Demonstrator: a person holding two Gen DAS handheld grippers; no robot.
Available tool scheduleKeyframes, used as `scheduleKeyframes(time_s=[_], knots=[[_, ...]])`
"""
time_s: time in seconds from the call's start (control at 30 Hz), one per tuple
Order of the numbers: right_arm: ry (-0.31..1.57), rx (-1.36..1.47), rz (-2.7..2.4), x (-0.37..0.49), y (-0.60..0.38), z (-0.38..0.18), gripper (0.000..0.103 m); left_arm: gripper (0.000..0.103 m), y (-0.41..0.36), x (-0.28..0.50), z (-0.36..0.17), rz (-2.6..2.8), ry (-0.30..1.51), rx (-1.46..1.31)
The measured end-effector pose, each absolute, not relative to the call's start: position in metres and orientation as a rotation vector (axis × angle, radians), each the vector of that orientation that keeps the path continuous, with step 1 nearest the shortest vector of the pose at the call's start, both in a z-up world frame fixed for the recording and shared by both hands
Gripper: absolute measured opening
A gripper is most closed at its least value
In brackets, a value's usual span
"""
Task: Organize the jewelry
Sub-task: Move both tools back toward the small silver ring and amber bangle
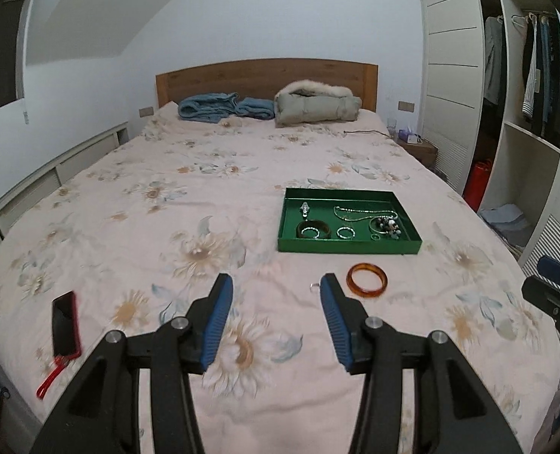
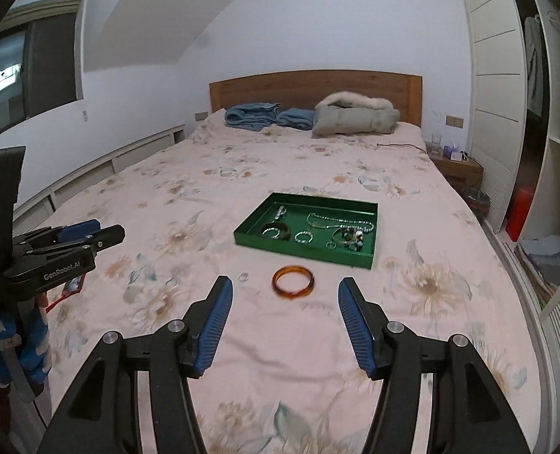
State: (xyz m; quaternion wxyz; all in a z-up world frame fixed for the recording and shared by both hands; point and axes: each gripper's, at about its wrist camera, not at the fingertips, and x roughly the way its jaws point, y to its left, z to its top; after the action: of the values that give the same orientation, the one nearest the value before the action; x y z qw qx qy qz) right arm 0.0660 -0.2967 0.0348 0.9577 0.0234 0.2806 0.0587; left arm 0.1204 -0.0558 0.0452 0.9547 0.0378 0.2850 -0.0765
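Observation:
A green tray (image 1: 348,246) (image 2: 299,251) lies on the bed and holds a necklace (image 1: 359,212) (image 2: 340,221), bangles and a bead bracelet (image 1: 388,225). An amber bangle (image 1: 367,279) (image 2: 293,282) lies on the bedspread in front of the tray. A small silver ring (image 1: 314,286) (image 2: 243,276) lies to its left. My left gripper (image 1: 277,283) is open and empty above the bed, the ring just by its right fingertip. My right gripper (image 2: 285,285) is open and empty, the amber bangle seen between its fingertips, a little farther on.
A black phone in a red case (image 1: 66,323) lies near the bed's left front edge. Blue clothes (image 1: 223,106) and a grey jacket (image 1: 318,104) lie at the headboard. A wardrobe (image 1: 507,113) stands on the right, a nightstand (image 2: 456,166) by the bed.

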Motion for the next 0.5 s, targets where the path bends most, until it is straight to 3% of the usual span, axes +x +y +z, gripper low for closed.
scheduleKeyframes(time_s=[0.5], knots=[[0.552,0.049,0.117,0.000,-0.289,0.033,0.058,0.046,-0.053,0.046,0.047,-0.154,0.526,0.091]])
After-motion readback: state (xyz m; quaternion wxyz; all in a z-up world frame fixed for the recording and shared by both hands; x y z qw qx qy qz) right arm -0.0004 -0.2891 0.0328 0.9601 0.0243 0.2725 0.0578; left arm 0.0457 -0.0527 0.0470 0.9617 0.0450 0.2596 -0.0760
